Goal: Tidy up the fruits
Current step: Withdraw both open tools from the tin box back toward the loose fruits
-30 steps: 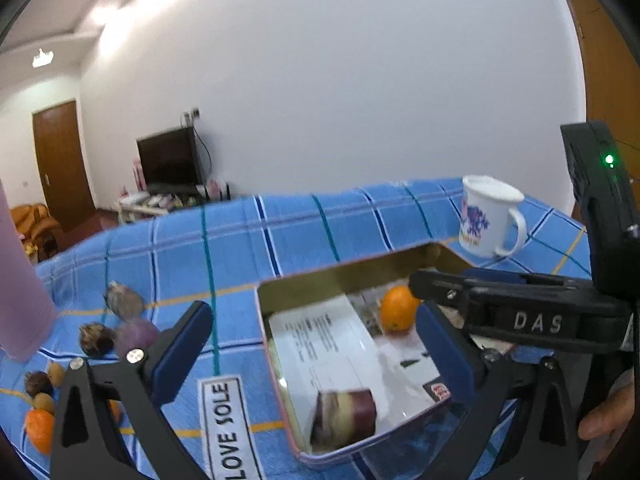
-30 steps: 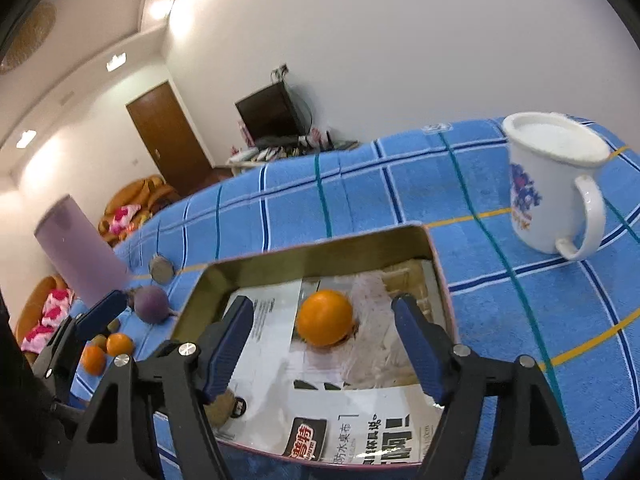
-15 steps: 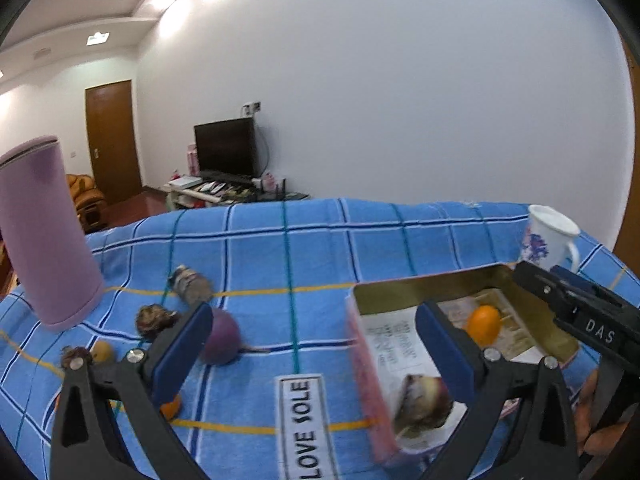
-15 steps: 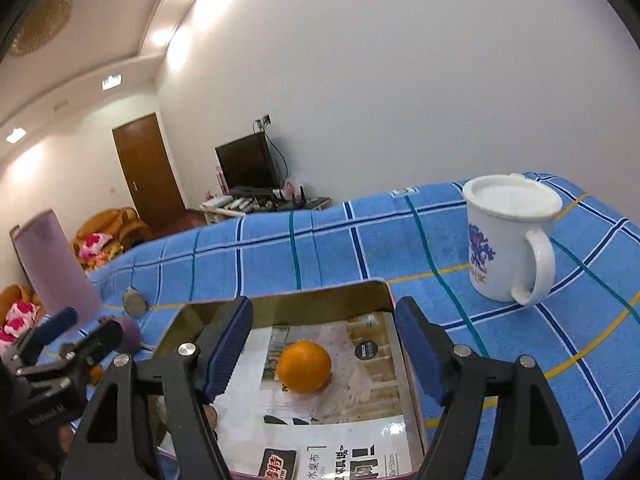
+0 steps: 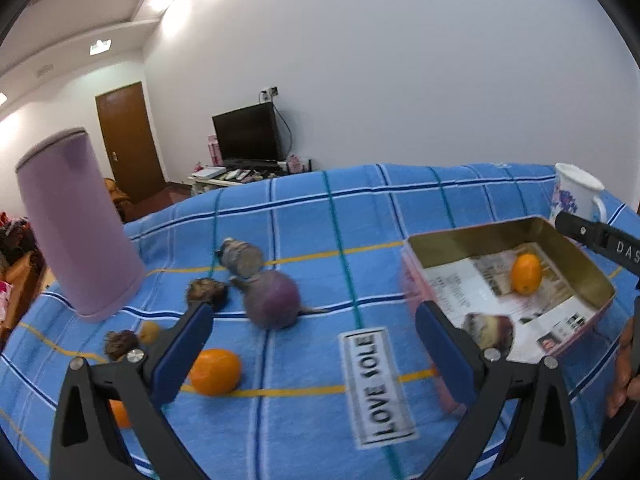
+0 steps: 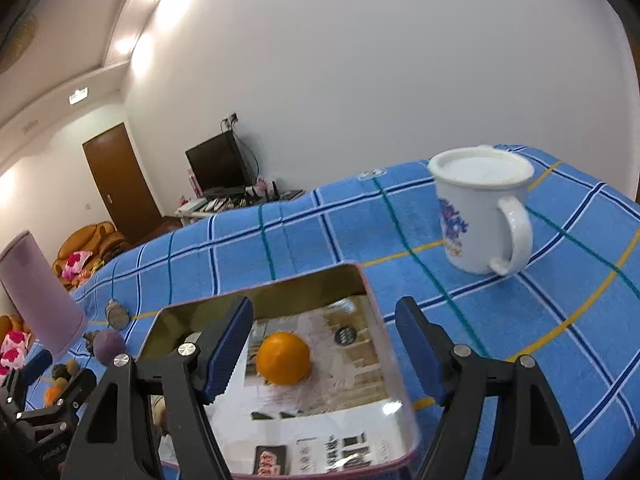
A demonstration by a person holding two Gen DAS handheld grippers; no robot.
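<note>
Counts: one tin point(image 5: 576, 264) holding one orange point(image 5: 527, 273); left of tin, two more oranges point(image 5: 215, 371), one purple fruit point(image 5: 272, 299), one mug point(image 6: 480, 216).

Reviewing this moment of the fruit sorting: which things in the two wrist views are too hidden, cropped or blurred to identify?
- Left wrist view: a second orange fruit mostly hidden behind the left gripper finger.
- Left wrist view: the cut fruit in the tin is motion-blurred; its kind is unclear.
- Right wrist view: the fruit pile at the left edge is too small to sort.
- Right wrist view: the tin's near left corner is covered by the right gripper.
</note>
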